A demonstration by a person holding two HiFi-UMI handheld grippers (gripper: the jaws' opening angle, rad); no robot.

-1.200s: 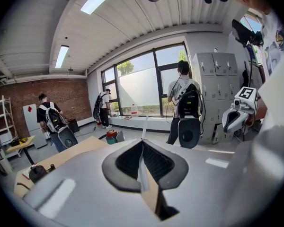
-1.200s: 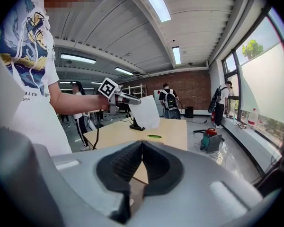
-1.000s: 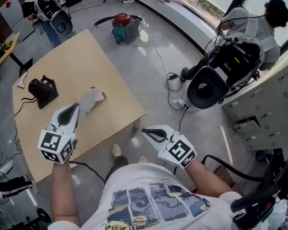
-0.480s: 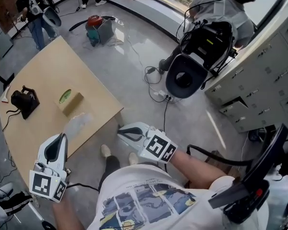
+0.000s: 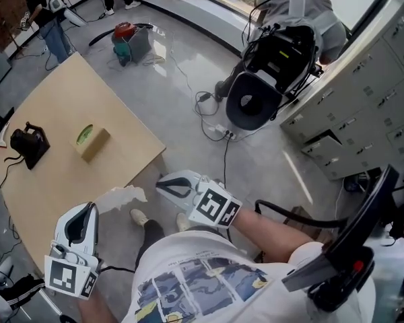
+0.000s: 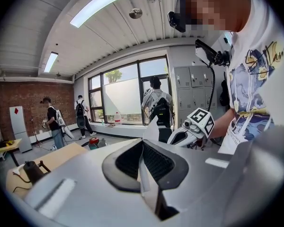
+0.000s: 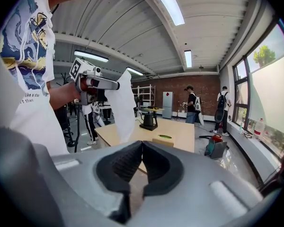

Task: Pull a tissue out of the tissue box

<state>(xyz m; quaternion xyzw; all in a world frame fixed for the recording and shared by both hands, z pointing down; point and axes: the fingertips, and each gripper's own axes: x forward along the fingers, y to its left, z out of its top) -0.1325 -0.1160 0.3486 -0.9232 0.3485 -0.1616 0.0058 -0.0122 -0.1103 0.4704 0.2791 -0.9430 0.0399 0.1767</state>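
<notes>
Head view: my left gripper (image 5: pixel 86 210) has its jaws clamped on the tissue (image 5: pixel 121 197), off the bench's (image 5: pixel 47 180) near edge and well apart from the box (image 5: pixel 91 140) — right gripper (image 5: pixel 165 182) closed, empty, just beside it.

A tissue box (image 5: pixel 91 142) is sitting on the tabletop (image 5: pixel 47 187), a small device (image 5: pixel 27 145) near on its left. At the tabletop's near edge, a tissue (image 5: pixel 121 197) is hanging between the left gripper (image 5: pixel 89 207) and right gripper (image 5: pixel 161 181).

Out of sight or unclear
The pinched edge of the tissue (image 5: pixel 121 197) lay hidden between the shut jaws of the left hand-held gripper (image 5: pixel 87 208); the black device (image 5: pixel 27 145) on the tabletop (image 5: pixel 60 99) was too small to identify.
</notes>
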